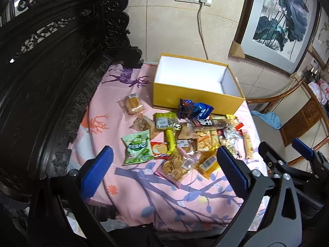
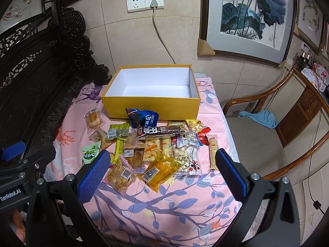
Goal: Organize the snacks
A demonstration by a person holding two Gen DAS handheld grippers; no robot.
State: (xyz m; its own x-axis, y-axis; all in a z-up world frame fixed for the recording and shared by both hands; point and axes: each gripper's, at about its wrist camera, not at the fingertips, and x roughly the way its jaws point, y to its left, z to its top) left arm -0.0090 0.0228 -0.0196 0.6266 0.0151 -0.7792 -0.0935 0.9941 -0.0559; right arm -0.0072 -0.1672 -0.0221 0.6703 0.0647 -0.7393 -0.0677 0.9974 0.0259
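A yellow box (image 1: pixel 186 97) (image 2: pixel 151 108) with a white, empty inside stands open at the back of the pink cloth. Several snack packets lie in a heap in front of it: a blue bag (image 1: pixel 195 109) (image 2: pixel 143 117), a green bag (image 1: pixel 137 147) (image 2: pixel 90 153), a cracker pack (image 1: pixel 174 167) (image 2: pixel 120 174), an orange pack (image 1: pixel 207 163) (image 2: pixel 159 169), a cake (image 1: pixel 132 104) (image 2: pixel 93 118). My left gripper (image 1: pixel 164 168) is open and empty above the near heap. My right gripper (image 2: pixel 162 169) is open and empty, also over the near packets.
The pink patterned cloth (image 2: pixel 164 205) covers a small table. A dark carved wooden bench (image 1: pixel 41 82) stands left. A wooden chair (image 2: pixel 277 144) with a blue rag (image 2: pixel 260 118) stands right. A wall socket with a cable (image 2: pixel 154 20) and framed paintings are behind.
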